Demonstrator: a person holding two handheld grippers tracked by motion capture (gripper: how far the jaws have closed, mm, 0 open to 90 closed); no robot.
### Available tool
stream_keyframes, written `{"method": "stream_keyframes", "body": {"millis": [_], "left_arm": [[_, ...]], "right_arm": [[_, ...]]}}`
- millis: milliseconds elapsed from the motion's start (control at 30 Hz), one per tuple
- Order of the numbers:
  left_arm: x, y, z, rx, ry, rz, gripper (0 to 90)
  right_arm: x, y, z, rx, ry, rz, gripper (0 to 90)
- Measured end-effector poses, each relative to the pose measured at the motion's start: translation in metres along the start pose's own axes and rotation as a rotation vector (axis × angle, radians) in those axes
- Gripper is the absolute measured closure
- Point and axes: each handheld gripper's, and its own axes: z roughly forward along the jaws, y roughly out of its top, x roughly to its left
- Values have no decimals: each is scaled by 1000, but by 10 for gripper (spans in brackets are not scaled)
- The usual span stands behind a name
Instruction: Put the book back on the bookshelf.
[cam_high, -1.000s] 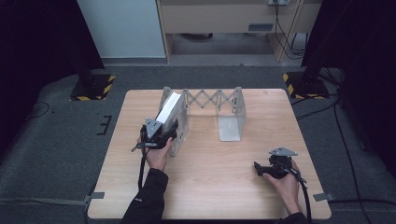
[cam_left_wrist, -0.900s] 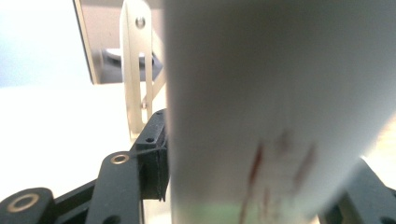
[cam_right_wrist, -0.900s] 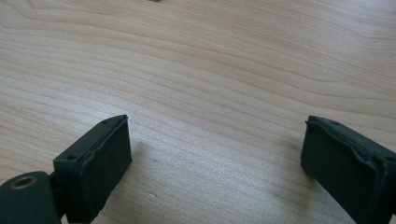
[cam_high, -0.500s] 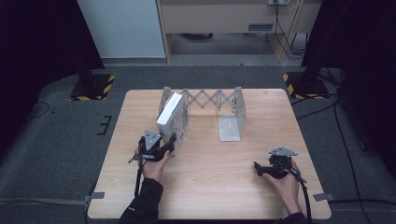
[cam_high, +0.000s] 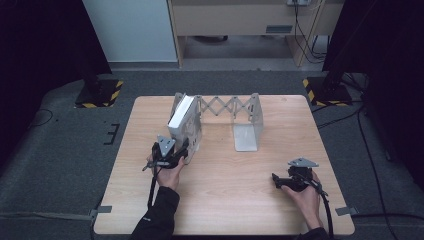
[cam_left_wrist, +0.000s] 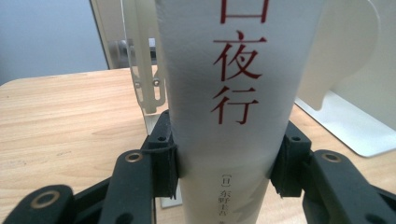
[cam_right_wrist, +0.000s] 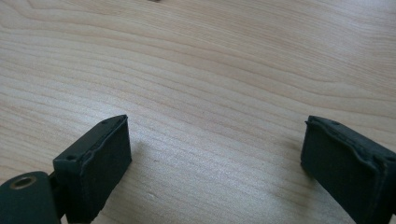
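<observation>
A white book with red characters on its spine leans upright in the left end of a pale metal accordion rack on the wooden table. My left gripper is at the book's near lower end. In the left gripper view its pads press both sides of the spine, so my left gripper is shut on it. My right gripper rests low at the table's right front. In the right gripper view it is open with only bare wood between the jaws.
The rack's right end plate stands empty at mid table. Black stands with yellow-striped feet flank the table's far corners. A cabinet and cables lie beyond the far edge.
My left hand and gripper have drawn back a little toward the table's near side, while the book stays leaning in the rack. The right gripper has not moved.
</observation>
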Motion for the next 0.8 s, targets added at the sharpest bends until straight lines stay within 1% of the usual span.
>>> {"method": "stream_keyframes", "body": {"millis": [167,233,400,500,600,700,800], "left_arm": [[-1,2,10,-13,15,-12,517],[-2,3,13,-9,20,-14,516],[-3,5,20,-9,12,-12,511],[-1,6,20,-5,-20,-27,497],[0,5,16,-5,-71,-15,443],[1,4,6,7,-98,7,427],[3,3,-2,13,-126,8,410]], "right_arm": [[0,0,0,0,0,0,87],[0,0,0,0,0,0,87],[0,0,0,0,0,-1,83],[0,0,0,1,0,2,83],[0,0,0,1,0,1,83],[0,0,0,1,0,1,83],[0,0,0,1,0,1,83]]}}
